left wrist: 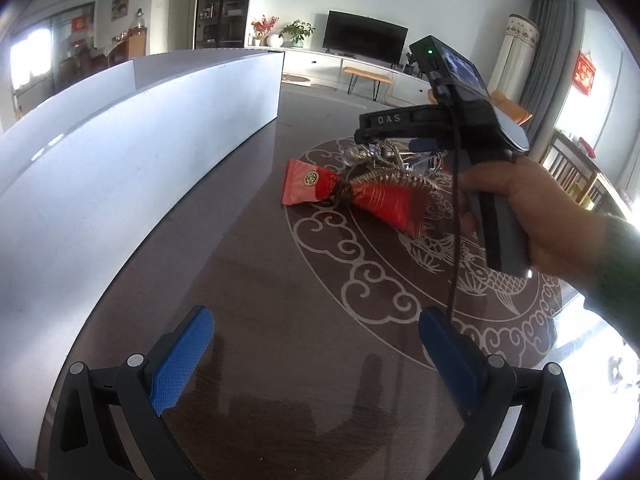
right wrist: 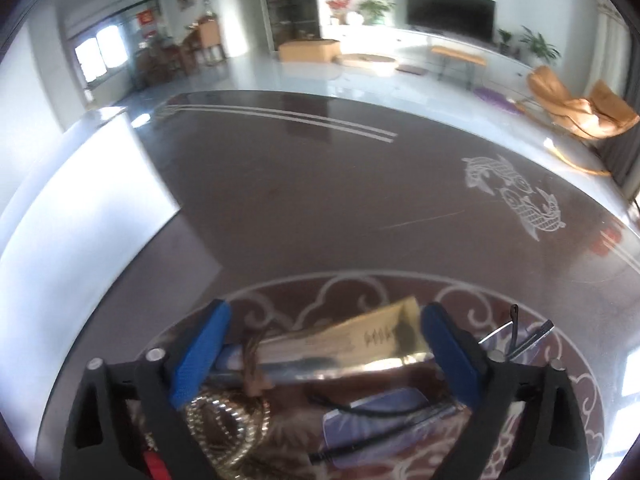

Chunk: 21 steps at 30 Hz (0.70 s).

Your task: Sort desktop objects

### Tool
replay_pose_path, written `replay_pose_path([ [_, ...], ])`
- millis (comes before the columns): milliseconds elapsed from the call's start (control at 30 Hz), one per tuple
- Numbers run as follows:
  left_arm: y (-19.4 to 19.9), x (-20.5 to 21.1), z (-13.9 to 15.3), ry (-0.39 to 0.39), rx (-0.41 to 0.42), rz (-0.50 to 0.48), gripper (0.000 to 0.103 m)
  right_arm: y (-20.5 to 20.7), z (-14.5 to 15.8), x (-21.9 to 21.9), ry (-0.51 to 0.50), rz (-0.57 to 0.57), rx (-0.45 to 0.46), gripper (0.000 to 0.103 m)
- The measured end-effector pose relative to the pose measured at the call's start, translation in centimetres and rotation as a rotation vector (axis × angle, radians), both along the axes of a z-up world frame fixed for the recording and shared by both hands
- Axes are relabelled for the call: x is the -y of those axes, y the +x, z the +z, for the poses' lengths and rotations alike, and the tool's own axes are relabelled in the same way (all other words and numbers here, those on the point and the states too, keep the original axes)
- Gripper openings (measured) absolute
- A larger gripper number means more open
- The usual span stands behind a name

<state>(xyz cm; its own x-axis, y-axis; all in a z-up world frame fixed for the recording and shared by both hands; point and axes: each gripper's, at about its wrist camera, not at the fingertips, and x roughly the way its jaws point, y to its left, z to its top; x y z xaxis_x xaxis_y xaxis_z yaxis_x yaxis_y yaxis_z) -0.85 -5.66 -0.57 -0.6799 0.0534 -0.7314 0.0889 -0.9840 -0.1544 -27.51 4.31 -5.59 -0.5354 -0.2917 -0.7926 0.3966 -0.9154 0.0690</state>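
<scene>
My left gripper (left wrist: 316, 356) is open and empty, low over the dark patterned table (left wrist: 280, 288). Ahead of it lies a red foil packet (left wrist: 348, 192) tied with braided cord. Behind the packet a hand (left wrist: 532, 208) holds my right gripper (left wrist: 400, 152) over a small pile of items. In the right wrist view my right gripper (right wrist: 326, 344) stands open, with a shiny gold packet (right wrist: 360, 340) lying between its blue pads (right wrist: 200, 356); the pads do not press on it. A coiled gold cord (right wrist: 228, 428) and eyeglasses (right wrist: 380, 412) lie below it.
A long white box wall (left wrist: 120, 160) runs along the table's left side and also shows as a white box (right wrist: 80, 220) in the right wrist view. Thin metal pieces (right wrist: 516, 332) lie right of the right gripper. Bare tabletop (right wrist: 320, 200) stretches beyond, with a living room behind.
</scene>
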Motion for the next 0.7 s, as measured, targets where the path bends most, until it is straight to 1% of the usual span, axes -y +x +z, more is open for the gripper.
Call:
replay_pose_path([
  [100,0.3,-0.4,0.2,-0.024,-0.011,-0.006,0.103,3.4,0.0,-0.6,0.019,0.078,0.014,0.084],
  [133,0.5,-0.6,0.3,-0.033,-0.017,-0.01,0.103,4.6,-0.3,-0.9,0.026,0.102,0.041,0.084],
  [200,0.8,-1.1,0.6,-0.046,-0.03,-0.022,0.103,8.1,-0.7,-1.0,0.119,0.165,0.01,0.084],
  [233,1.0,-1.2,0.7,-0.045,-0.036,-0.031,0.103,9.3,-0.5,-1.4,0.124,0.181,0.001,0.083],
  [267,1.2,-1.4,0.8,-0.041,-0.041,-0.042,0.103,10.5,-0.2,-2.0,0.131,0.171,-0.008,0.083],
  [367,1.5,-2.0,1.3,-0.053,-0.058,-0.07,0.103,13.8,1.6,-4.7,0.069,0.095,-0.084,0.085],
  [433,1.9,-2.4,1.6,-0.072,-0.071,-0.085,0.103,16.0,2.2,-6.6,0.057,0.038,-0.116,0.092],
  [533,1.8,-2.7,1.8,-0.067,-0.071,-0.099,0.103,19.2,3.2,-9.1,0.048,-0.036,-0.161,0.094],
  [567,1.8,-2.7,1.7,-0.063,-0.069,-0.102,0.103,20.3,3.4,-10.3,0.045,-0.067,-0.17,0.095],
  [633,1.9,-2.7,1.6,-0.06,-0.069,-0.105,0.103,22.4,3.4,-12.1,0.036,-0.128,-0.172,0.102],
  [700,1.9,-2.7,1.5,-0.057,-0.071,-0.105,0.103,24.7,3.1,-14.0,0.021,-0.178,-0.154,0.102],
])
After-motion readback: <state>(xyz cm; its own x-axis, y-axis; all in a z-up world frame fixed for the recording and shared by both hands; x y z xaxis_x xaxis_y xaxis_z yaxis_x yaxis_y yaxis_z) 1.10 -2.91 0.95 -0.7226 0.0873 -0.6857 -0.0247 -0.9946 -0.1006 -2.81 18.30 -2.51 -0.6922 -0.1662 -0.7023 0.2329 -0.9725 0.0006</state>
